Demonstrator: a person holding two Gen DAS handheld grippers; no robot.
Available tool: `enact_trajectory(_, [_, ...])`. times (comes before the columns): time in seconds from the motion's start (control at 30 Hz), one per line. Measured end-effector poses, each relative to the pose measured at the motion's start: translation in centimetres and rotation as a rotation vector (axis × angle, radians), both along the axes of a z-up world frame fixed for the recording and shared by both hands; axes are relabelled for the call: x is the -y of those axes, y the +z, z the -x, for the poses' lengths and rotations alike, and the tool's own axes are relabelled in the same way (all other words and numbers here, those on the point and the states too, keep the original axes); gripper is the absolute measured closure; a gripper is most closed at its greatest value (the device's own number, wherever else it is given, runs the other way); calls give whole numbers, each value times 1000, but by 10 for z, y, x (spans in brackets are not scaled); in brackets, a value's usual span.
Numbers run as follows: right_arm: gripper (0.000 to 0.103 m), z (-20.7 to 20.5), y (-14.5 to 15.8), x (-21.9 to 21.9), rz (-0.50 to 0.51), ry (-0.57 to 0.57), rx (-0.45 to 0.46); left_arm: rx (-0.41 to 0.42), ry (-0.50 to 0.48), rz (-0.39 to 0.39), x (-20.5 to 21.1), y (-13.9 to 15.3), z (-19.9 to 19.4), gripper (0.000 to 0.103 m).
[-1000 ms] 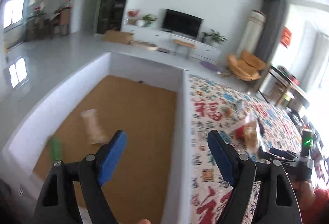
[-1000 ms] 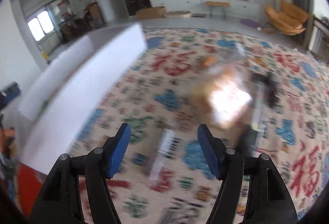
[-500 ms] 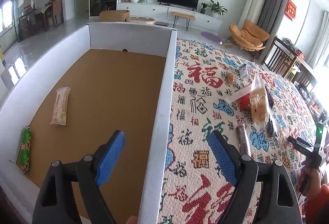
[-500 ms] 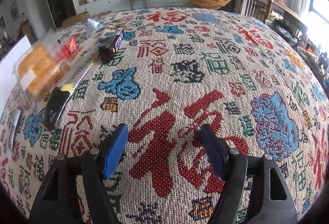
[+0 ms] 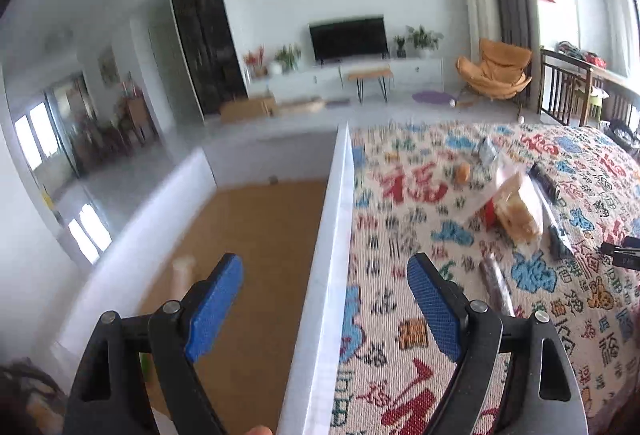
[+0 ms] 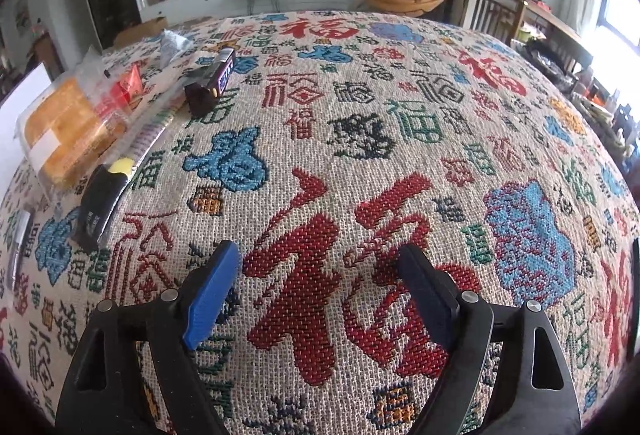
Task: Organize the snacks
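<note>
Both grippers empty, right gripper [image 6: 316, 291] jaws just widened over bare cloth; I swing it up-left to the bread pack [image 6: 68, 123], left gripper [image 5: 324, 299] wide astride what looks the box wall [image 5: 332, 235].

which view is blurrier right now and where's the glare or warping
Left wrist view: smeared, soft box wall and bread bag, snack in the box barely readable. Right wrist view: sharp weave on the tablecloth, which the fisheye bulges into a dome; window blown out at the right edge.
</note>
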State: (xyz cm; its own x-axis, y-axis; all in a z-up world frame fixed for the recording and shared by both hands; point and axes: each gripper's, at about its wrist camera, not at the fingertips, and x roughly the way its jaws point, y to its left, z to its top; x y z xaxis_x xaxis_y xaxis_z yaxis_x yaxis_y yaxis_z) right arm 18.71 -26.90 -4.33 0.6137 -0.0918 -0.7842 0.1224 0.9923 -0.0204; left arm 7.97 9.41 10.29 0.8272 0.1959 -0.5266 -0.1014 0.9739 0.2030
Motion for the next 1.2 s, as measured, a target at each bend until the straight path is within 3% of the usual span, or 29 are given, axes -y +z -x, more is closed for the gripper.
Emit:
enact_trajectory(0.1, [18,0,0,0,-1,-1,-1,113,-99,-83,31,19,24,1])
enact_trajectory(0.17, [18,0,0,0,-1,-1,-1,108,-182,-74,48,22,31,0])
enact_trajectory(0.23, [18,0,1,0,-1,-1,-1,27,-253,-30,62,13,27,0])
enact_trajectory(0.33, [18,0,1,1,-1,-2,-1,-120,-331,104,77,-17,12,0])
enact_trajectory(0.4, [18,0,1,0,-1,-2,-1,-230,-340,213,77,-45,1,0])
enact_trajectory(0.53, [18,0,1,1,-1,-2,-1,-379,-299,323,72,-90,-9,0])
enact_trajectory(0.67, [18,0,1,1,-1,-2,-1,-426,-270,277,72,-113,-6,0])
enact_trajectory(0.77, [18,0,1,1,-1,-2,-1,-438,-266,297,71,-124,-11,0])
enact_trajectory(1.03, [17,-1,1,1,-2,-2,-1,-457,-266,330,84,-128,-68,0])
enact_trajectory(1.2, [17,-1,1,1,-2,-2,-1,-413,-175,135,100,-141,-103,0])
